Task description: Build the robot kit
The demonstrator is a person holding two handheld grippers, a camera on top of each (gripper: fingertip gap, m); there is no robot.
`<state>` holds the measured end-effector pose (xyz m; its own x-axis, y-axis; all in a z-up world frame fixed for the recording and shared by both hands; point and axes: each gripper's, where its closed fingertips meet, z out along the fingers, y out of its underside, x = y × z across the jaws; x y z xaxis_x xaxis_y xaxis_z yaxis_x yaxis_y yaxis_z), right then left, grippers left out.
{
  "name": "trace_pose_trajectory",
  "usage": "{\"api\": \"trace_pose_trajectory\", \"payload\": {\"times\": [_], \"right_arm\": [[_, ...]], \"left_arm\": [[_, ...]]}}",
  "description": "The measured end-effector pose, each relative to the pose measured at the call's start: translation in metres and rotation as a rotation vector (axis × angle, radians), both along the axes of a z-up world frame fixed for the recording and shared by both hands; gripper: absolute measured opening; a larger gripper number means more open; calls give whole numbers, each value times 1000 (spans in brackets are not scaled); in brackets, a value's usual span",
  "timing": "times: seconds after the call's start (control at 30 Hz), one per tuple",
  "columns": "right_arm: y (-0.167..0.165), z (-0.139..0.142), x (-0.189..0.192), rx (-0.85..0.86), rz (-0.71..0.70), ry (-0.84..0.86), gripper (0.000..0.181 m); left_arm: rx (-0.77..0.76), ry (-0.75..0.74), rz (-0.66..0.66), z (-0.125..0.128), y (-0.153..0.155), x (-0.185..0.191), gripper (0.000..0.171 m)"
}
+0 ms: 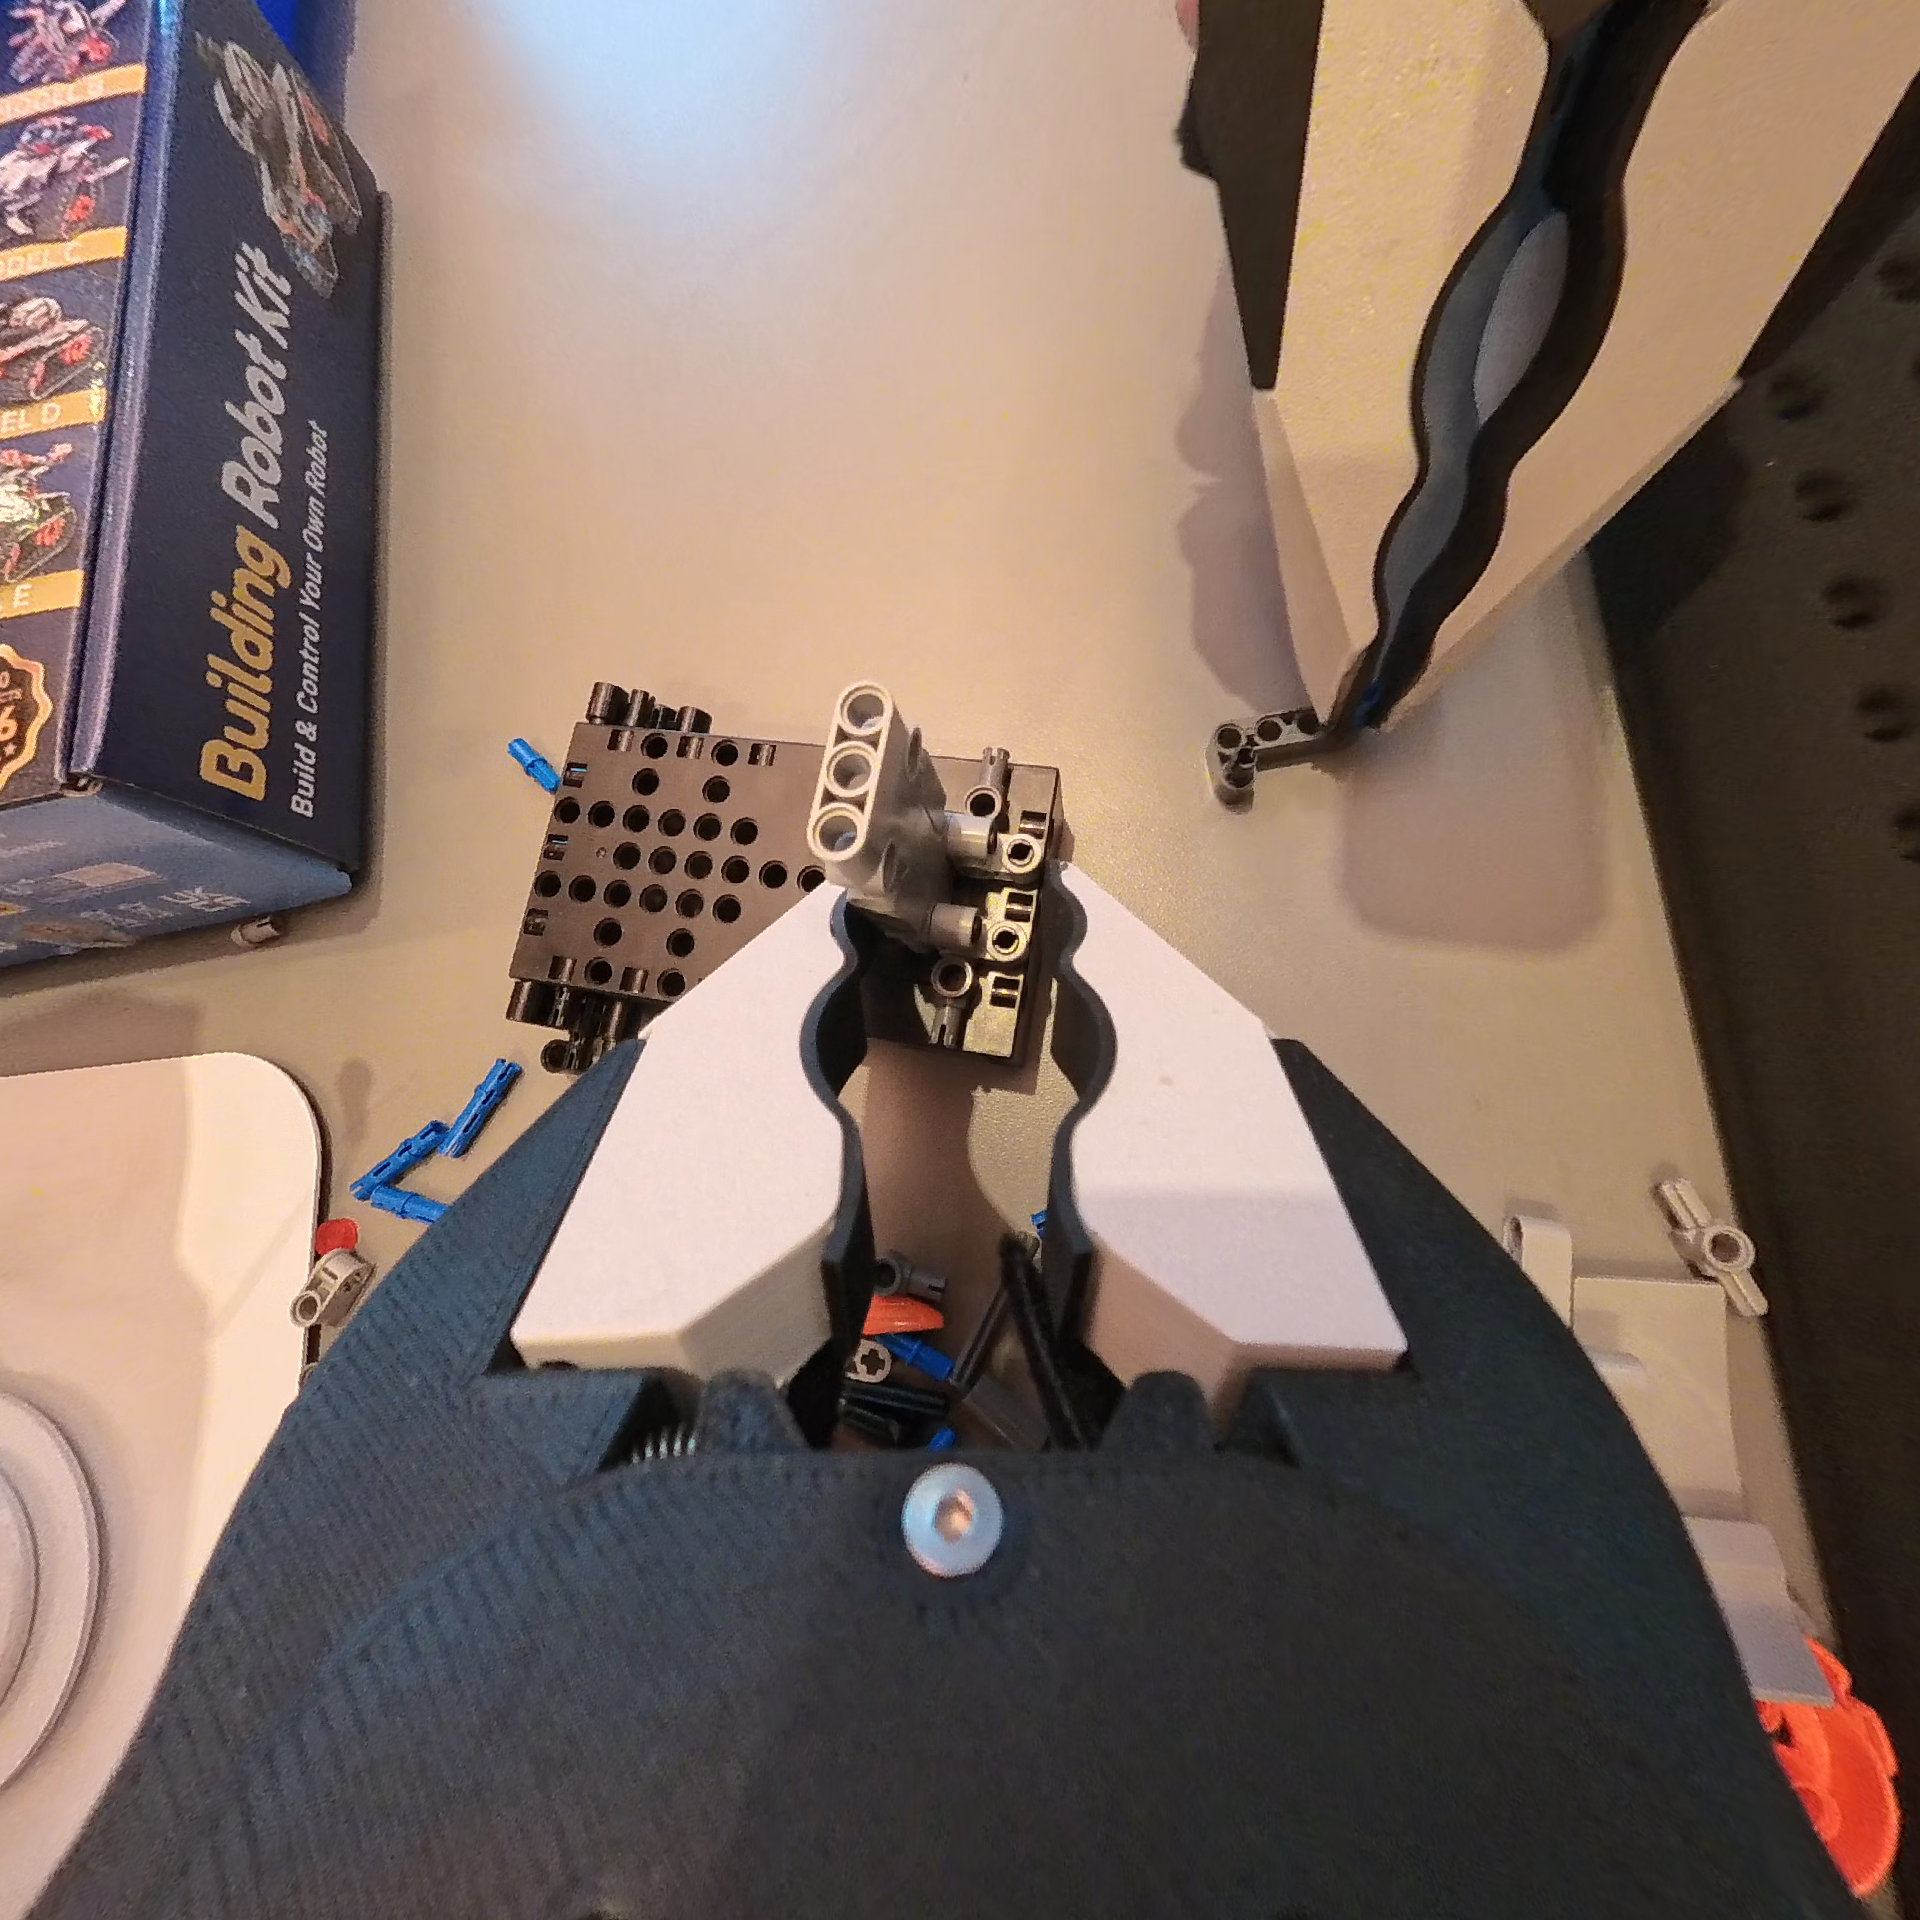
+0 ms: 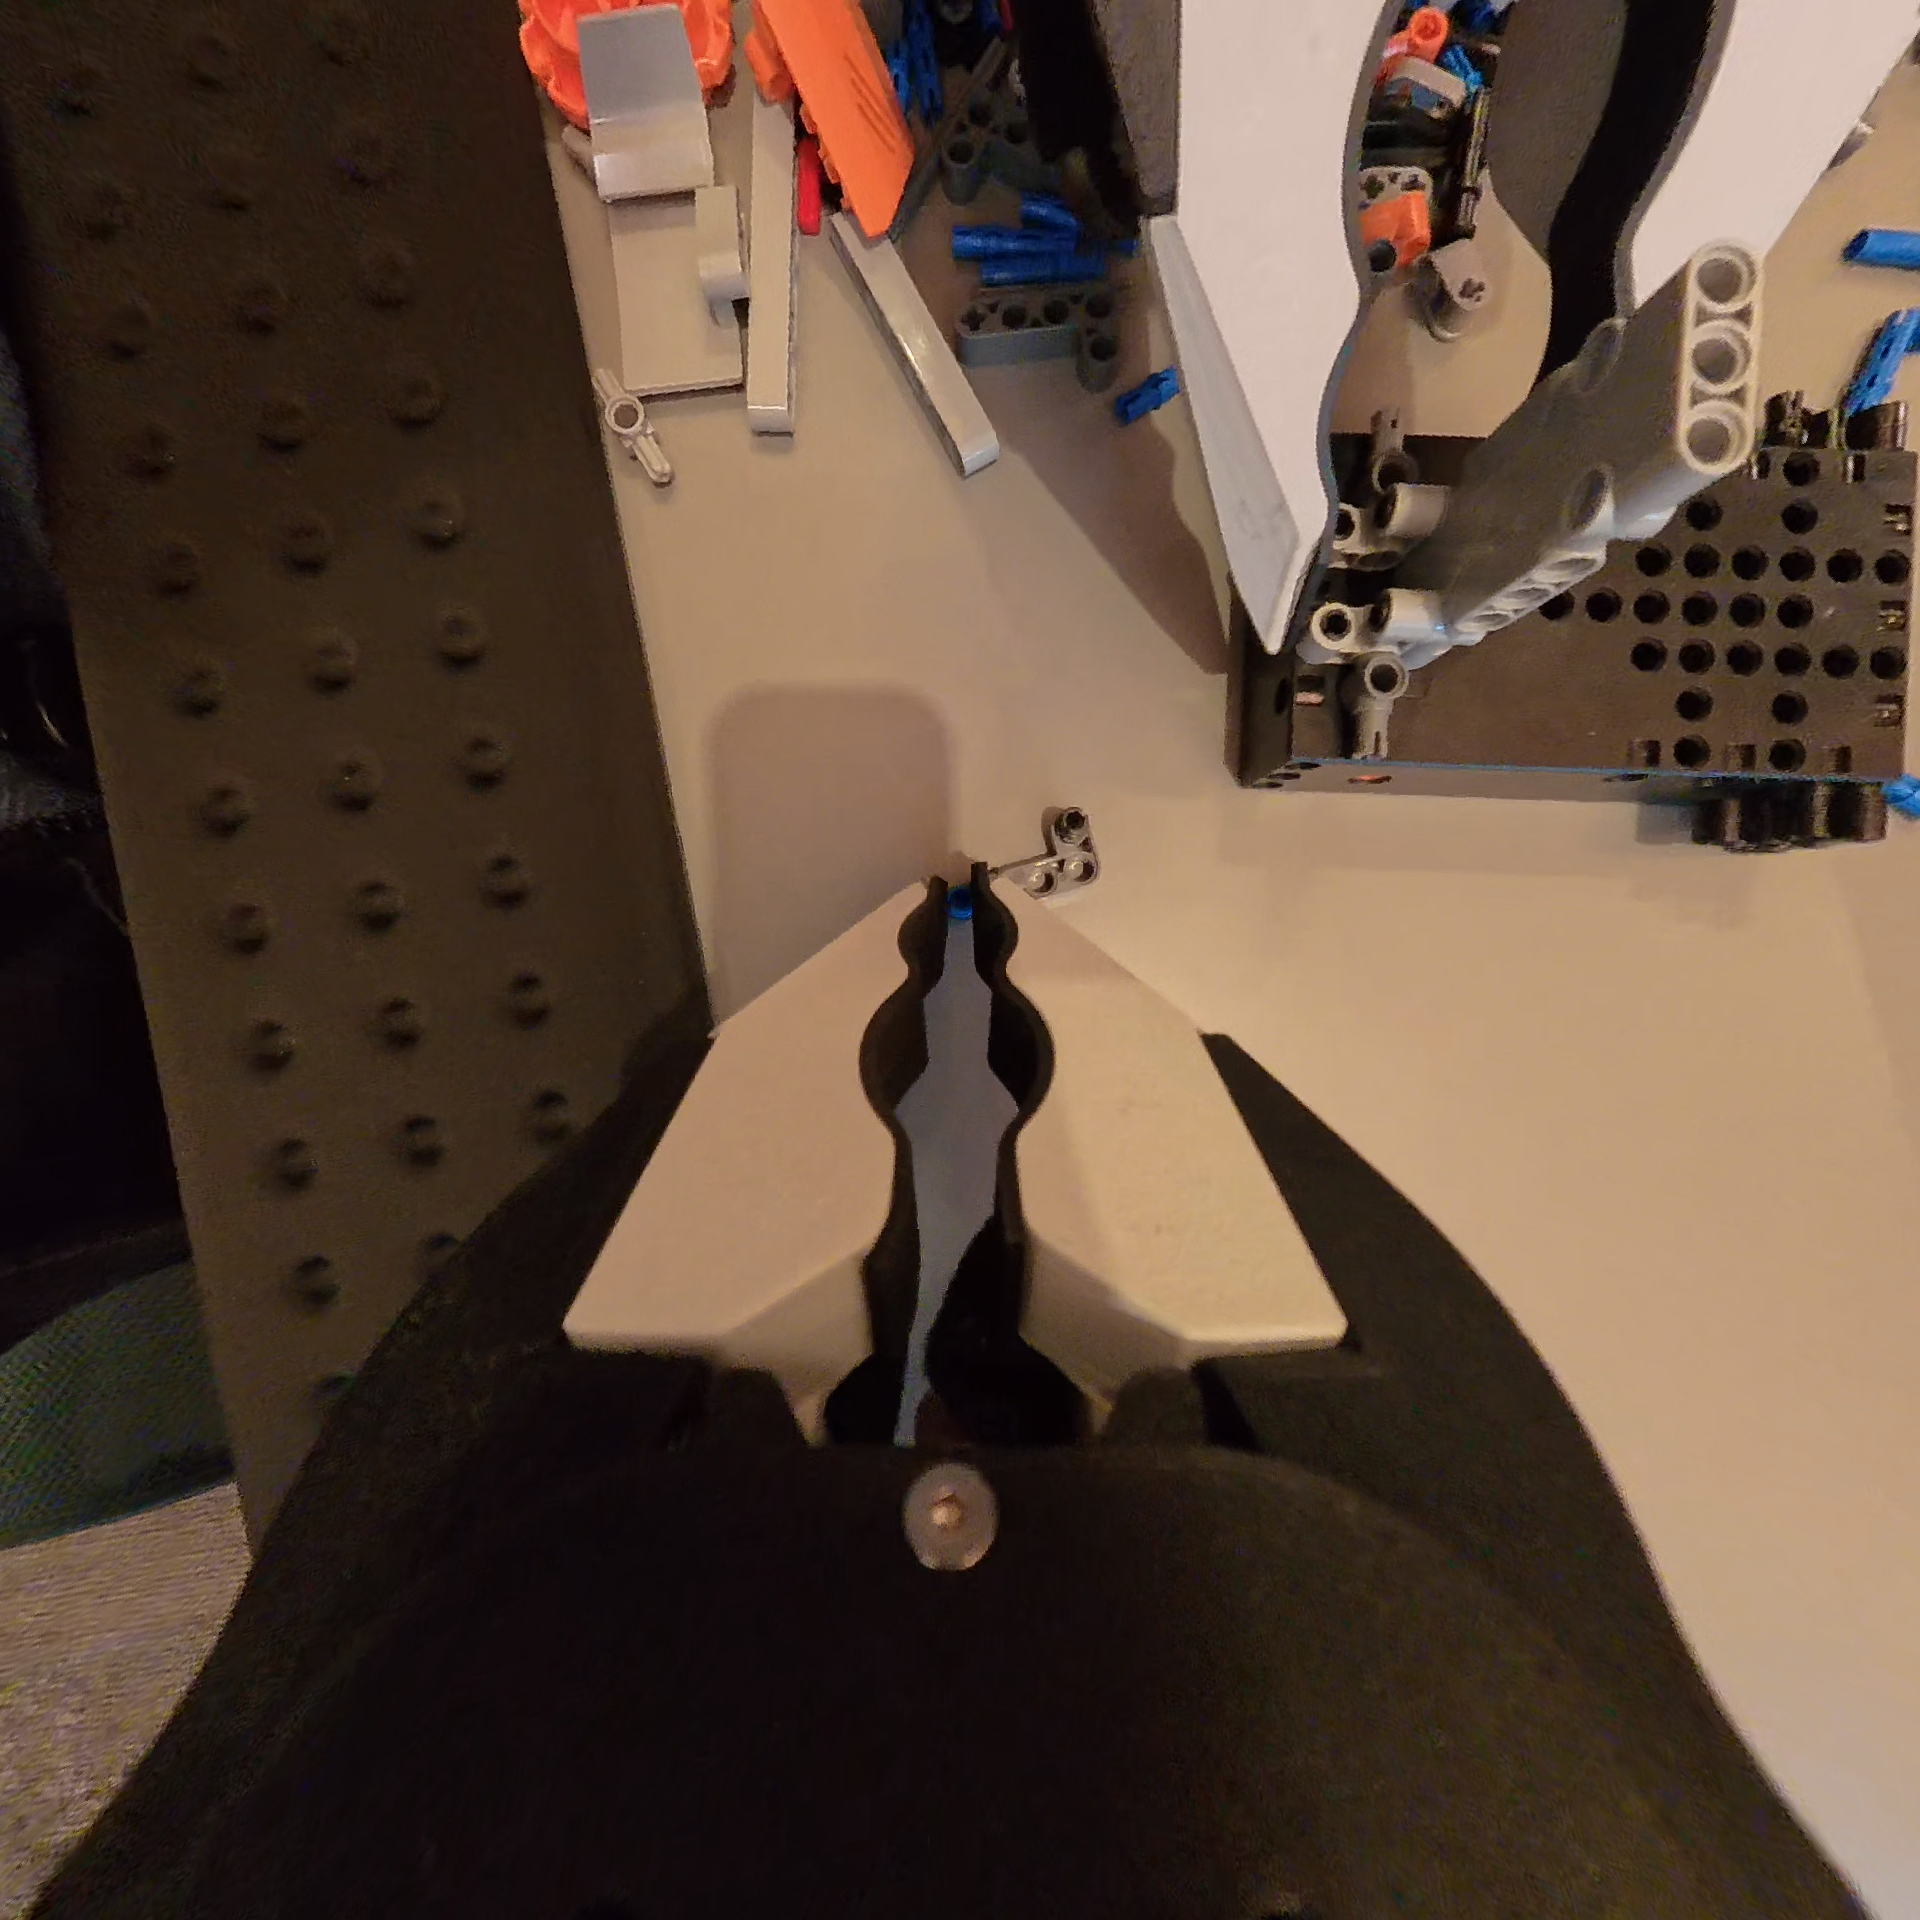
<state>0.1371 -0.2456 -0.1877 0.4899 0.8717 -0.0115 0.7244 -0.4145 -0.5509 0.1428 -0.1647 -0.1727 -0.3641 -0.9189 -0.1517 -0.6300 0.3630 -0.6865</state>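
Note:
My left gripper [image 1: 956, 914] is shut on the narrow end of a black perforated block [image 1: 665, 842] that rests on the beige table. A light grey three-hole beam [image 1: 857, 774] and several grey connectors [image 1: 987, 831] stand on that end. The right wrist view shows the same block [image 2: 1714, 644] with the left gripper's white finger [image 2: 1247, 499] against its end. My right gripper [image 2: 961, 888] is shut on a small blue pin [image 2: 961, 902] at its fingertips, low over the table. A small grey L-shaped beam [image 2: 1070, 854] touches its tip; the beam also shows in the left wrist view [image 1: 1252, 753].
A dark blue kit box [image 1: 229, 499] stands at the left. Loose blue pins [image 1: 457, 1132] lie near a white tray [image 1: 135, 1247]. A pile of grey, orange and blue parts [image 2: 852, 135] lies beyond my right gripper. A dark studded mat [image 2: 312, 623] borders the table.

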Motion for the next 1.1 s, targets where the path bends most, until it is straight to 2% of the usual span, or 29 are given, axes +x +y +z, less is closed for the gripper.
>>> {"api": "trace_pose_trajectory", "payload": {"times": [0.1,0.27,0.37,0.5,0.83,1.1], "right_arm": [[6,7,2,19,-46,62,2],[32,46,3,136,-192,403,2],[47,52,12,152,-278,551,2],[60,49,13,89,-332,671,2],[68,35,18,-59,-396,684,3],[65,31,22,-86,-410,672,3]], "left_arm": [[-2,-2,3,0,0,0,29],[-5,-6,15,0,1,2,29],[-16,-15,26,0,1,4,28],[-18,-19,28,0,0,6,28],[-31,-25,26,0,0,6,28],[-31,-26,27,0,0,6,28]]}}
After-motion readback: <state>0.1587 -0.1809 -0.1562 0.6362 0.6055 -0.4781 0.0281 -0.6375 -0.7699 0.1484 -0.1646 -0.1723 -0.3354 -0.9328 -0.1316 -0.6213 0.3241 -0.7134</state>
